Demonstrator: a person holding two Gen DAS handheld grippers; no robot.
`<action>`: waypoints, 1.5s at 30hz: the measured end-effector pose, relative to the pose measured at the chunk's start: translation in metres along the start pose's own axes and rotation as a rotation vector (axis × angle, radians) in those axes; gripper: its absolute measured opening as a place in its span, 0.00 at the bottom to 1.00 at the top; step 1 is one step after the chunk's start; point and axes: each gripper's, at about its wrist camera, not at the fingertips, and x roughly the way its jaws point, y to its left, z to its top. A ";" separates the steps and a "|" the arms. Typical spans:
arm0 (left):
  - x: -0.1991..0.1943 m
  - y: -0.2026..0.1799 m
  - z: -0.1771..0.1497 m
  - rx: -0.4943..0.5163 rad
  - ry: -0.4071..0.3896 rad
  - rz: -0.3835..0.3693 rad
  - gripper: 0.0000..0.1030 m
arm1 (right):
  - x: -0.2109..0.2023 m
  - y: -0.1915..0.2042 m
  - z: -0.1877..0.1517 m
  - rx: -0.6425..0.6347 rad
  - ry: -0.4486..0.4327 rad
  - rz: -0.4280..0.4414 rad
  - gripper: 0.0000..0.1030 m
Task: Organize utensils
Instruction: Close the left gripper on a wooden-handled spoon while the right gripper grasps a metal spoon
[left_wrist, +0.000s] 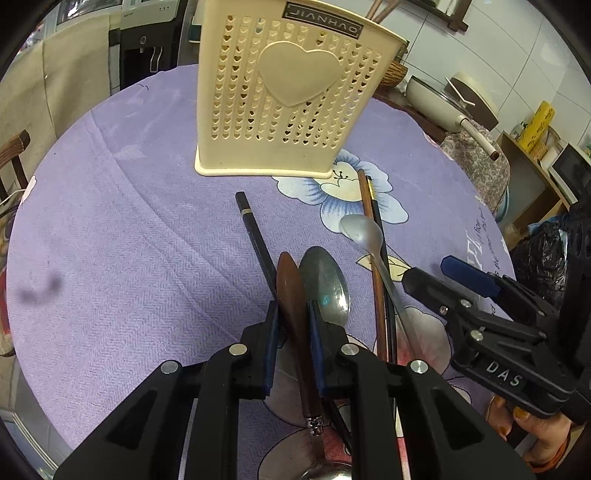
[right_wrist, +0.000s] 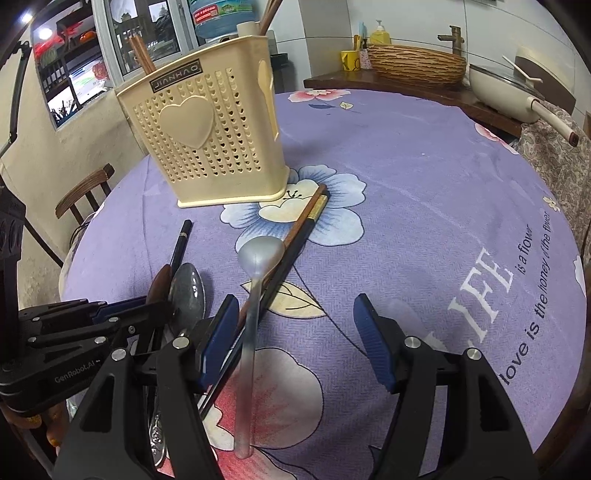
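Note:
My left gripper is shut on the brown wooden handle of a utensil whose metal ferrule and bowl lie under the jaws. A large metal spoon lies just right of it, and a black chopstick to the left. A small silver spoon rests across a brown and black chopstick pair. My right gripper is open, and that spoon's handle runs between its fingers without touching the pads. The cream perforated utensil holder stands upright farther back, with chopsticks in it.
A purple flowered cloth covers the round table. A cream pan with a long handle and a woven basket sit on a counter beyond the far right edge. A wooden chair stands at the left.

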 end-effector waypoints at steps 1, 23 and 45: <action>-0.002 0.001 0.000 -0.003 -0.005 0.001 0.15 | 0.001 0.001 0.000 -0.002 0.002 0.000 0.63; -0.029 0.052 0.007 -0.113 -0.092 0.049 0.15 | 0.020 0.079 -0.002 -0.115 0.076 0.097 0.51; -0.032 0.067 0.007 -0.122 -0.099 0.038 0.15 | 0.042 0.087 0.009 -0.046 0.085 -0.004 0.36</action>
